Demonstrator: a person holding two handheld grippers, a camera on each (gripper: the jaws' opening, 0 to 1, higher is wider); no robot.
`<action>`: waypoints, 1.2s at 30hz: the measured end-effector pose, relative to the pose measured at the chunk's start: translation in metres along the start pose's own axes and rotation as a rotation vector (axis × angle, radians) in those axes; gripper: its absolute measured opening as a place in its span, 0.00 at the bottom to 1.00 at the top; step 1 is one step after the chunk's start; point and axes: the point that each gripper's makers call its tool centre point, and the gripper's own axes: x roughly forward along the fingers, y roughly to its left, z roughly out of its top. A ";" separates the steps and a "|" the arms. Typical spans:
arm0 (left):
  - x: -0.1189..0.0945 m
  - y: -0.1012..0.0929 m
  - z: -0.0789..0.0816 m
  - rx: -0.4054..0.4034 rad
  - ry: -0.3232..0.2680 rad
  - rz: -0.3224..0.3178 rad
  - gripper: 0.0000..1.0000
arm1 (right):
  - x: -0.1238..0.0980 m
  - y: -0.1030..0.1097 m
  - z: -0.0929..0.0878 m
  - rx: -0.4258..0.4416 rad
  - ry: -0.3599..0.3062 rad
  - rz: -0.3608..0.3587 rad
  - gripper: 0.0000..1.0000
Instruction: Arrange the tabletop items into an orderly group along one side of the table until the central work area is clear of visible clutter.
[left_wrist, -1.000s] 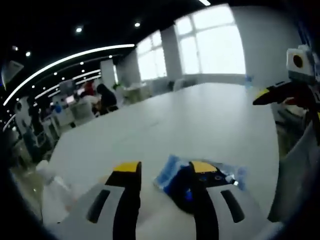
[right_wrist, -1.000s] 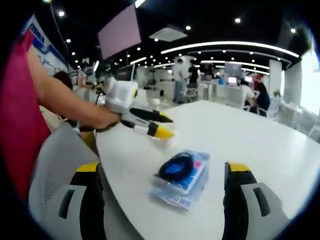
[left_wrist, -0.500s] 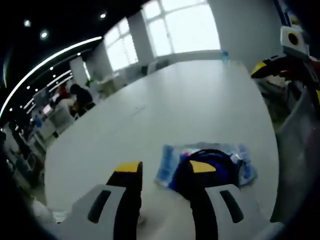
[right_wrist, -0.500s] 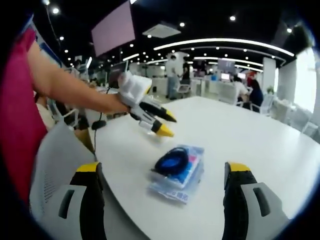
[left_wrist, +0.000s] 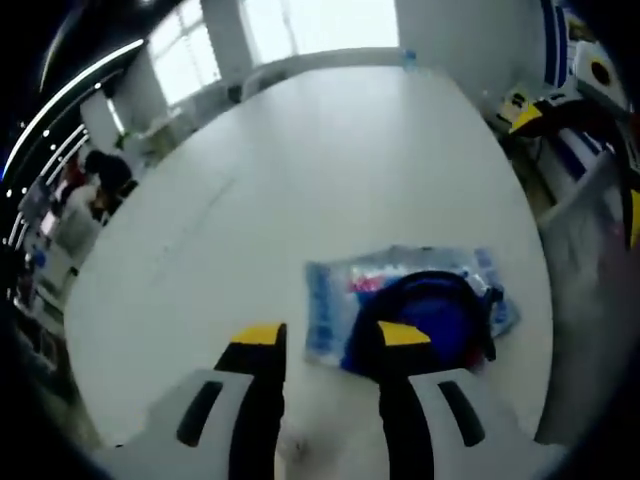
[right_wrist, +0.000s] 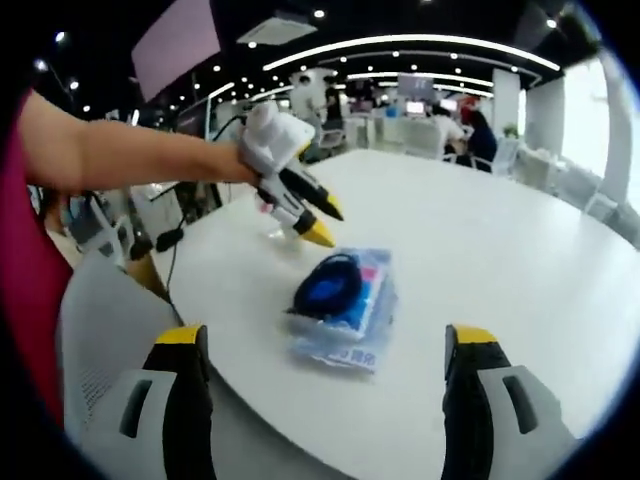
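Plastic film on the packet (right_wrist: 343, 305) is slick, so the likely fault is a slip: a pinch taken on loose wrap alone could let the packet slide or tear instead of travelling with the tool. The packet lies flat on the white counter (left_wrist: 330, 180) close to its near edge, beside a grey chair (right_wrist: 95, 330); a push toward that edge could send it off the counter.

Left tool (left_wrist: 322, 335): jaws set a narrow gap apart, nothing between them. In the left gripper view its right jaw tip overlaps the packet's near-left corner; contact cannot be confirmed. In the right gripper view this tool (right_wrist: 322, 222) angles down, its yellow tips just above the packet's far end.

Right tool (right_wrist: 325, 340): jaws spread wide, holding nothing, clear of the packet, which lies ahead between the two jaw lines. The blue coil (left_wrist: 435, 315) inside is bulky and may shift the packet's balance when lifted.
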 end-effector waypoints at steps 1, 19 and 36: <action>0.003 0.002 0.001 0.006 0.006 -0.005 0.32 | 0.001 0.002 -0.002 0.037 0.009 0.005 0.94; 0.048 0.018 -0.011 -0.013 0.096 -0.081 0.25 | 0.037 0.016 -0.046 0.361 0.140 0.020 0.92; 0.070 0.005 -0.022 -0.079 0.175 -0.163 0.06 | 0.047 0.013 -0.053 0.446 0.130 0.005 0.90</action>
